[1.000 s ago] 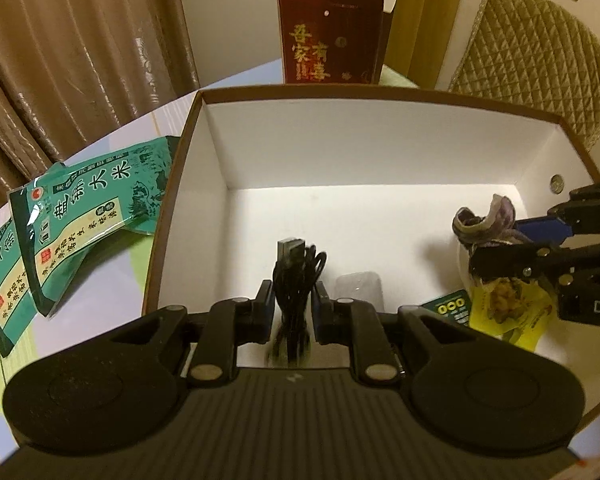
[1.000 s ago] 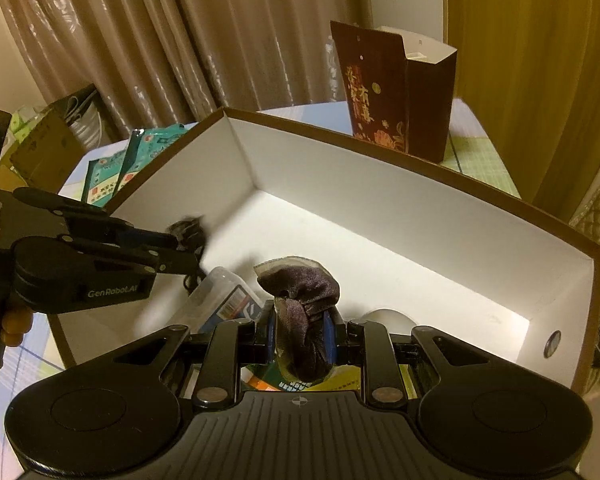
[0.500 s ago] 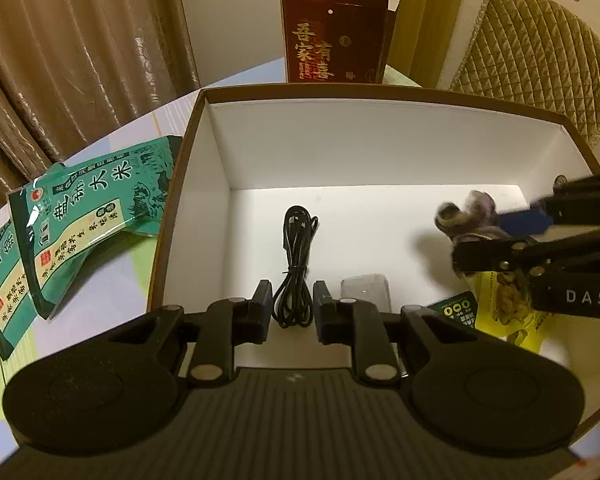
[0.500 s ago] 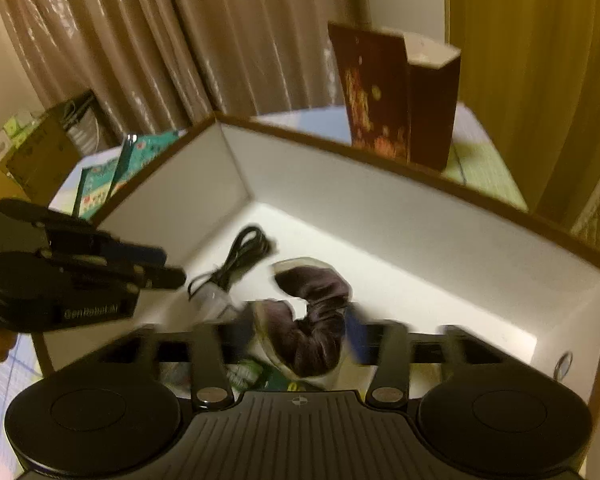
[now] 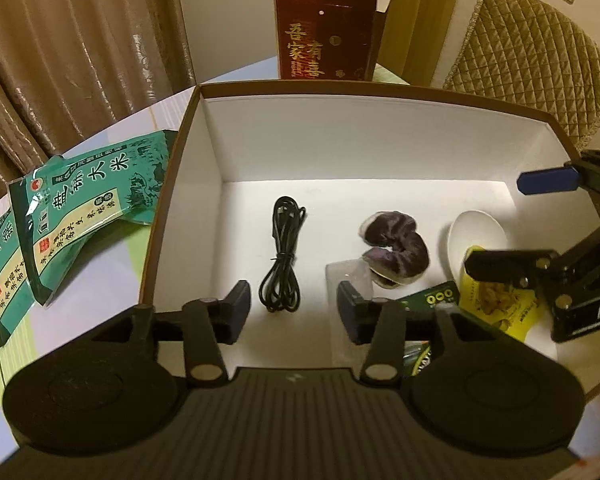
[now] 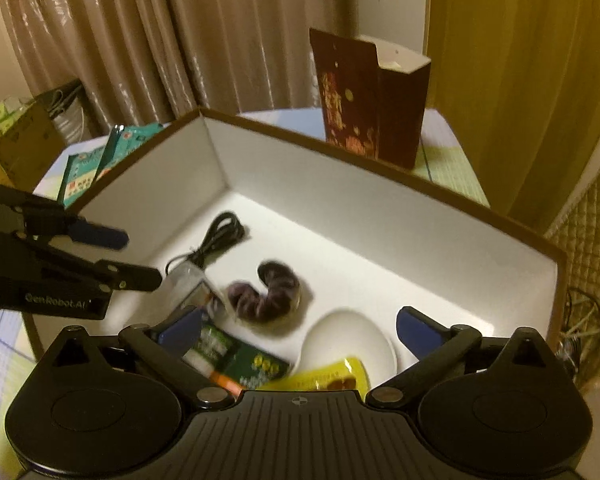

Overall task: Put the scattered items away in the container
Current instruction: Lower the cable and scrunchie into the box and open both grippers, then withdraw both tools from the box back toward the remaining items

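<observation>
My left claw (image 5: 294,310) is over the near edge of the container (image 5: 180,184), jaws opening, nothing between the pads. The black cable (image 5: 283,264) lies bundled on the white floor just ahead of it, clear of both fingers. My right claw (image 6: 298,326) has its jaws opening to full spread, also empty. The purple scrunchie (image 6: 266,294) lies curled on the floor just beyond it, slightly left of centre; that frame is a bit blurred, so I can't say whether it has settled. Right under that claw I see a white dish (image 6: 348,344), a yellow snack packet (image 6: 328,378) and a green packet (image 6: 236,360). A clear plastic piece (image 5: 348,280) sits beside the scrunchie. Outside, left of my left claw, green rice bags (image 5: 84,208) lie on the counter (image 5: 96,264). A dark red carton (image 5: 324,36) stands behind the container.
</observation>
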`<state>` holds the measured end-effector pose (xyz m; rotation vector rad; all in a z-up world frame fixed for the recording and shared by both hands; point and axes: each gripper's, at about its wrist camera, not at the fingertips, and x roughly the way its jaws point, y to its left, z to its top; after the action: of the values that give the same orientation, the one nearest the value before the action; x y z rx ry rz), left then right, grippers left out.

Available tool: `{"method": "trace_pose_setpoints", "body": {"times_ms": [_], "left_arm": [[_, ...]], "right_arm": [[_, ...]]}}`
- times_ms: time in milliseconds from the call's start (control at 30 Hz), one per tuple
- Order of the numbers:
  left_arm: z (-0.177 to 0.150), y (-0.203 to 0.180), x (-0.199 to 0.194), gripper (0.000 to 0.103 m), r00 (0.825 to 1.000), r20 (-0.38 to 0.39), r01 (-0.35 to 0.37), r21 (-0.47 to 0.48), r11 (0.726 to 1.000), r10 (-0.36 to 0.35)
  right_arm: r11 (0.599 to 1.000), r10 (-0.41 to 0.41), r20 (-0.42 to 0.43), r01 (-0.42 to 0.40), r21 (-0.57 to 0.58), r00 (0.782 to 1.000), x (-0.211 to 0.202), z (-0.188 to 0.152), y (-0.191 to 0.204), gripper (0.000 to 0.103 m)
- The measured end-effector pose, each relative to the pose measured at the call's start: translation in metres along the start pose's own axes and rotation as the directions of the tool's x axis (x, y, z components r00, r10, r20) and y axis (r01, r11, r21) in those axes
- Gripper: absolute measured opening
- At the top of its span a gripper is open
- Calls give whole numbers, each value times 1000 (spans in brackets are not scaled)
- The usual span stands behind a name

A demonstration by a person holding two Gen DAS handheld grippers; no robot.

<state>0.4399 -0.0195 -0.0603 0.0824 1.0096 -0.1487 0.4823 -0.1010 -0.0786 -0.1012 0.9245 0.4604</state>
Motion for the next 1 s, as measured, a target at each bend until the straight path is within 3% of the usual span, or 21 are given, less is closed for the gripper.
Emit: {"method": "trace_pose_setpoints", "body": {"times_ms": [67, 367, 700, 1000], "left_arm": [[0, -4, -4, 68, 1000, 10, -8, 6, 1000, 8], [-3, -20, -36, 88, 998, 63, -1, 15, 1000, 0], [-10, -33, -70, 90, 996, 91, -5, 0, 1000, 5], [-23, -38, -98, 91, 993, 118, -14, -20, 1000, 17]], "right_arm": [[1000, 1, -8, -1, -6, 1000, -4, -4, 2, 101], [1000, -12, 9, 12, -16, 1000, -31, -21, 13, 101], [998, -65, 49, 66, -9, 997, -65, -30, 21, 101], [998, -65, 99, 66, -13, 993, -93, -44, 34, 101]]}}
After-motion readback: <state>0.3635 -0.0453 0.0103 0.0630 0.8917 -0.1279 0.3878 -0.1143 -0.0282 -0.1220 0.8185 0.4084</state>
